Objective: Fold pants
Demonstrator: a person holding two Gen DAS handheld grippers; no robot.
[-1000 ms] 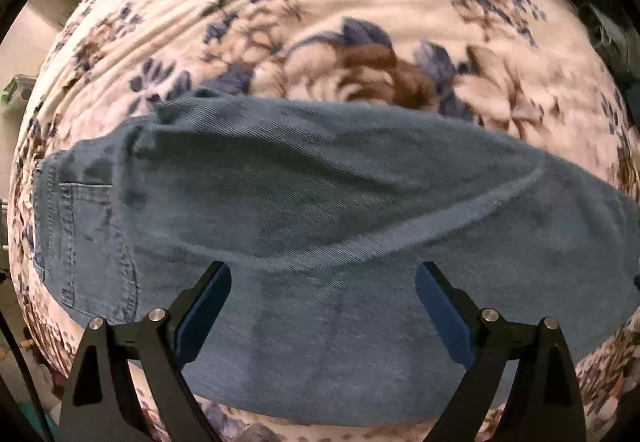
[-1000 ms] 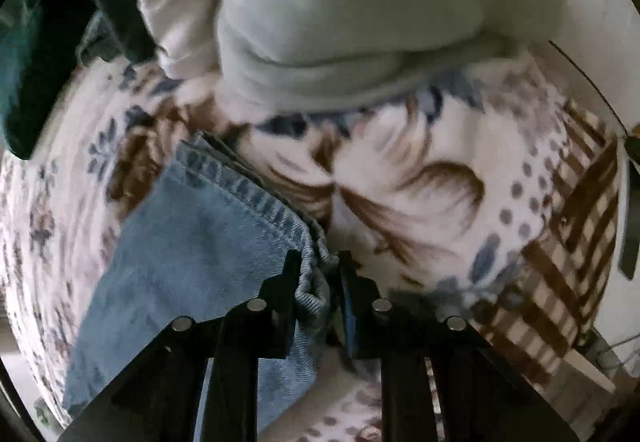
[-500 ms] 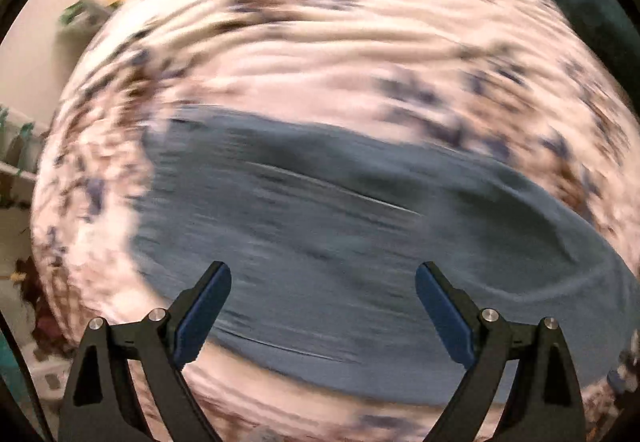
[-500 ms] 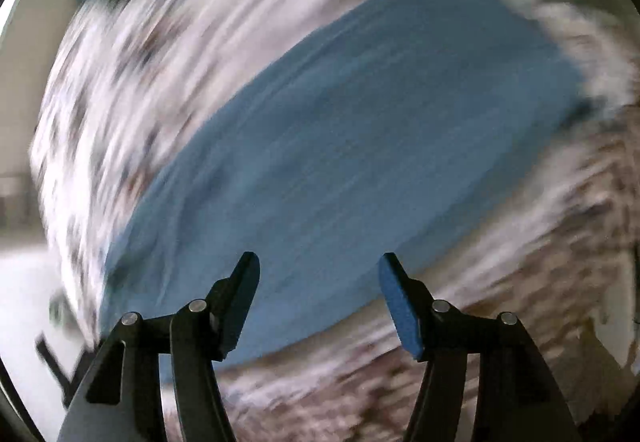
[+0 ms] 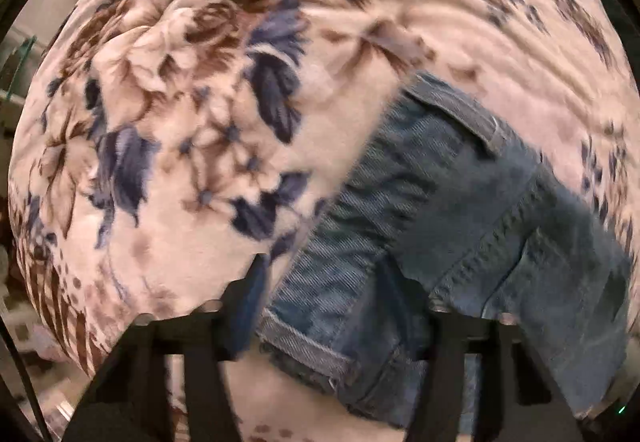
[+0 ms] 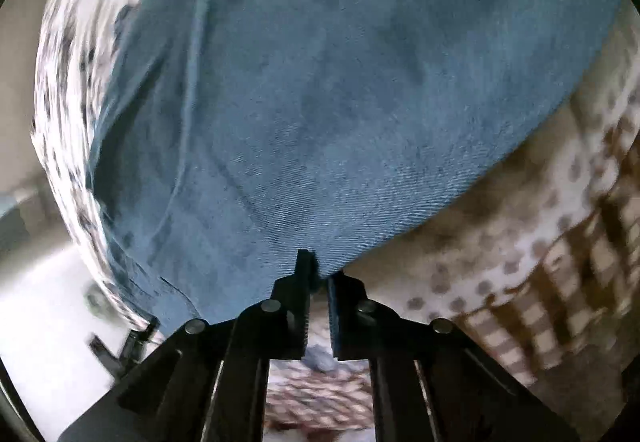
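On the floral blanket (image 5: 192, 90) the jeans (image 6: 340, 90) lie partly folded; your right gripper (image 6: 318, 274) pinches their edge, left gripper (image 5: 320, 290) open astride the hem, more folding remains.

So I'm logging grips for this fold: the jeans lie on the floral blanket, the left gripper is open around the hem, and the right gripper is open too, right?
Not quite: the right gripper is shut on the jeans, pinching their edge, as the right wrist view shows. The rest stands: floral blanket, left gripper open around the hem.
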